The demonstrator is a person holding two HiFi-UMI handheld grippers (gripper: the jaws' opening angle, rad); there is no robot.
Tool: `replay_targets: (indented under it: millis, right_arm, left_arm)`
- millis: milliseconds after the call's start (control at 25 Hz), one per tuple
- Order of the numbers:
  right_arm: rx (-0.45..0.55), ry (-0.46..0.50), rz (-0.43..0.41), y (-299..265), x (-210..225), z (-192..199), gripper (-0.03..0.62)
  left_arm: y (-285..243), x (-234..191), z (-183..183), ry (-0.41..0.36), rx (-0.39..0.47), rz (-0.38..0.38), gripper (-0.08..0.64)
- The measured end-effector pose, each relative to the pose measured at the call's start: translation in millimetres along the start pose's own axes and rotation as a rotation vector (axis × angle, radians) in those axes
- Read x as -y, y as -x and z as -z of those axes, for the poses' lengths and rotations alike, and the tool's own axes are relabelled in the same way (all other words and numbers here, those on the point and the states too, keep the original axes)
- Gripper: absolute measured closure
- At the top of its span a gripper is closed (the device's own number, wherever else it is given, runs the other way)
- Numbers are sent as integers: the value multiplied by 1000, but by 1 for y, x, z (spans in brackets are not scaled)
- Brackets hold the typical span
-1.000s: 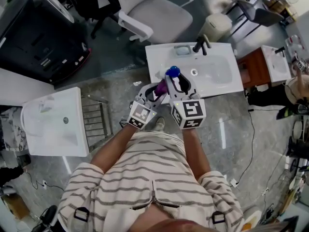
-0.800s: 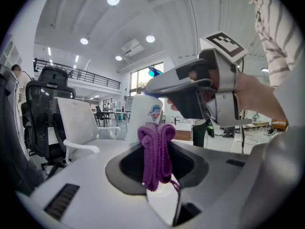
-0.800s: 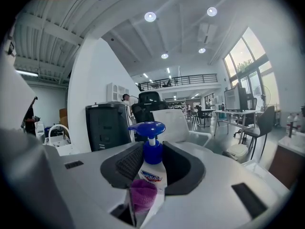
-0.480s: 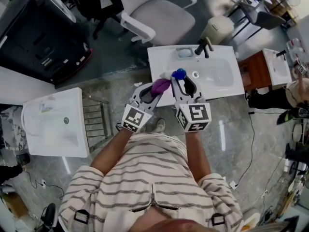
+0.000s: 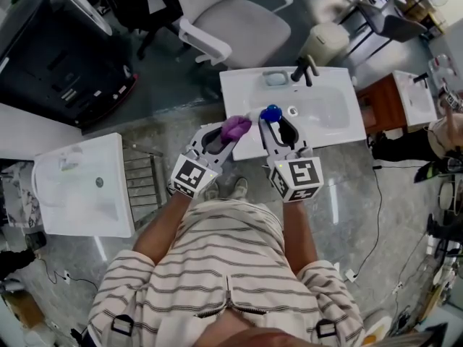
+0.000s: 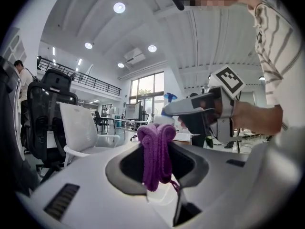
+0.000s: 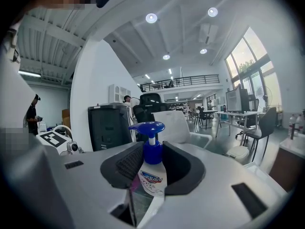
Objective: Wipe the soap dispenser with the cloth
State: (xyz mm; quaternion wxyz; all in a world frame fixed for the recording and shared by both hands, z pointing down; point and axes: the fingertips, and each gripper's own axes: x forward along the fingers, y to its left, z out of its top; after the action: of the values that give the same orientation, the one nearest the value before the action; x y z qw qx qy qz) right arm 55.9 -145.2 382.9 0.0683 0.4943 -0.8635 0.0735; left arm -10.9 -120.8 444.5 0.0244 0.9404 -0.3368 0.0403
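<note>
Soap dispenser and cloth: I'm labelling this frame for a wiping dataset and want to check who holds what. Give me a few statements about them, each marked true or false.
1. The right gripper is shut on the soap dispenser. True.
2. The cloth is held in the person's bare hand. False: the left gripper has its jaws clamped on it.
3. The dispenser's pump head is blue. True.
4. The cloth is white. False: it is purple.
</note>
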Motion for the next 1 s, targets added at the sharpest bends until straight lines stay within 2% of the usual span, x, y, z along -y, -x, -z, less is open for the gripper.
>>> replay_targets:
  millis: [240,680,1000]
  right_arm:
    - [-12,0,-29,6,-4,3,459]
    - [0,-31,-97,18,-4,7,459]
    - [-7,-20,-142,24,-13,9,459]
  left_arm:
    - [-1,-4,-4,8,19,25,442]
    - [-10,5,-8,-1,35,220,442]
    - [-14,9,-8,-25,25,308,442]
